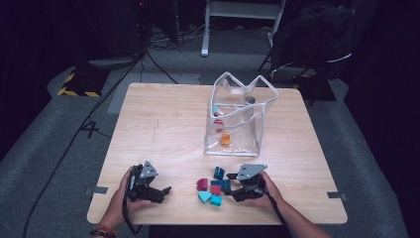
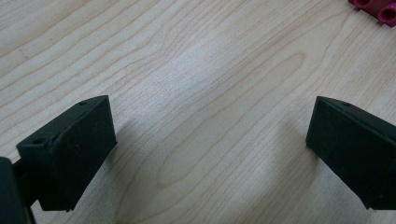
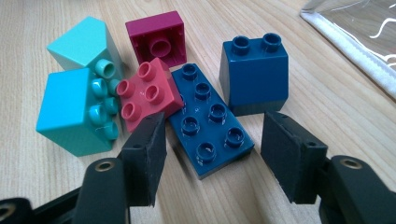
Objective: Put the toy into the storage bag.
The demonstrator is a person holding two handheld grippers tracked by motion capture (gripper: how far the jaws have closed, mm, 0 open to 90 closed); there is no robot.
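Note:
Near the table's front edge lies a cluster of toy bricks (image 1: 212,188). My right gripper (image 3: 214,144) is open, its jaws on either side of the near end of a flat dark blue brick (image 3: 205,119), with the pads clear of it. Around that brick are a red brick (image 3: 144,95), a taller dark blue brick (image 3: 254,74), an overturned magenta brick (image 3: 159,37) and two teal bricks (image 3: 77,112). My left gripper (image 2: 210,126) stands open over bare wood, left of the cluster, with nothing between its jaws. In the high view, the left gripper (image 1: 166,191) and right gripper (image 1: 230,191) face each other.
A clear plastic bag (image 1: 237,119) stands open behind the bricks at the middle right of the wooden table (image 1: 163,124), with an orange brick (image 1: 225,139) and a few others inside. A magenta brick's corner (image 2: 378,9) shows ahead of the left jaws.

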